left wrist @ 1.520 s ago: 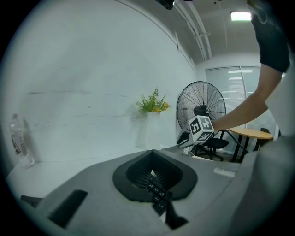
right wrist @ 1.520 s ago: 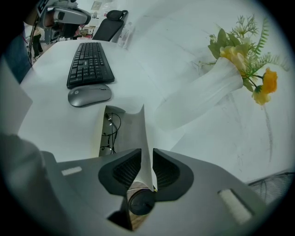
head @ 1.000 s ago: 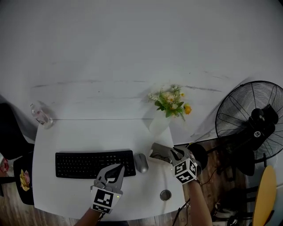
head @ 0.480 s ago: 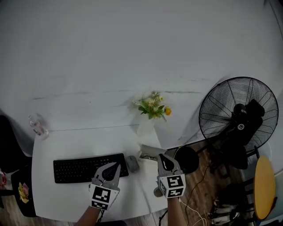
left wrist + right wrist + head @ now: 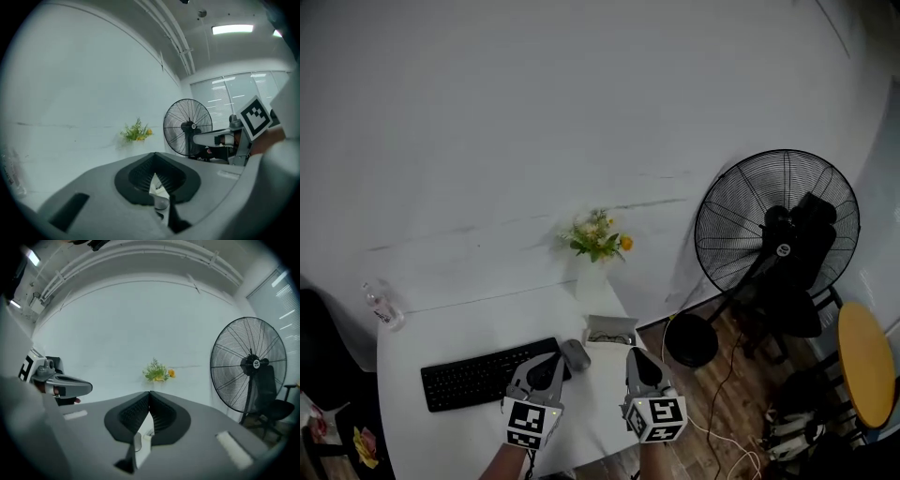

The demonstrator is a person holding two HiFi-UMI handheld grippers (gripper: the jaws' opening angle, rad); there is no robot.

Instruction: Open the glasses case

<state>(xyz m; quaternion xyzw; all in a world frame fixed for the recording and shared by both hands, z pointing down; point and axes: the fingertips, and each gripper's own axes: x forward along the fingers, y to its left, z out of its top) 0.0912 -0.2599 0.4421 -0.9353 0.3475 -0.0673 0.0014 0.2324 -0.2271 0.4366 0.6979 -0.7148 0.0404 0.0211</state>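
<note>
Glasses case [image 5: 611,330] on table [image 5: 469,319], beyond closed left gripper [image 5: 551,364] and right gripper [image 5: 639,362]

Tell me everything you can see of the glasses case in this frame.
The glasses case is a small, pale grey oblong box lying flat on the white table near its far right edge, beside the mouse and in front of the flowers. Its top shows a darker middle inside a lighter rim, so it may be open; too small to be sure. The left gripper and right gripper, both shut, sit nearer the person, clear of it.
</note>
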